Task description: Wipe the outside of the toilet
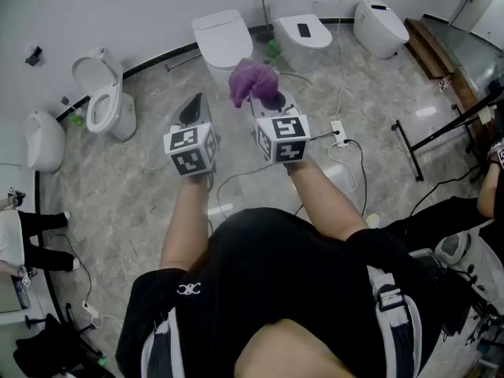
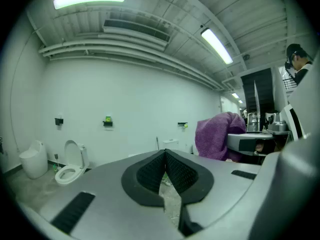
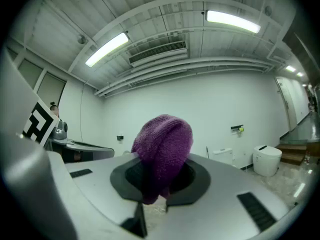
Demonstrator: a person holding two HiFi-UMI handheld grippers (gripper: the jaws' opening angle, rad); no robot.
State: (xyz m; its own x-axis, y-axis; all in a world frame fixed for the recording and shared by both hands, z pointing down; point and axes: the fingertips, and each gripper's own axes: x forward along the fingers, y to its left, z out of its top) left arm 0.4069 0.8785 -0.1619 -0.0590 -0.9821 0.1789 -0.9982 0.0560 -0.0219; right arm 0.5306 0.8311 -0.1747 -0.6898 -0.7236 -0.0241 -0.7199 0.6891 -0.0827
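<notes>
My right gripper is shut on a purple cloth, which bulges up out of its jaws. My left gripper is held beside it, shut with nothing between its pads. Both are raised in front of me, short of a closed white toilet by the far wall. The cloth also shows at the right of the left gripper view. An open-lid toilet stands to the left.
More toilets line the curved wall: one with a tank, a rounded one at the right, a small one at far left. Cables and a power strip lie on the marble floor. A black stand is at right.
</notes>
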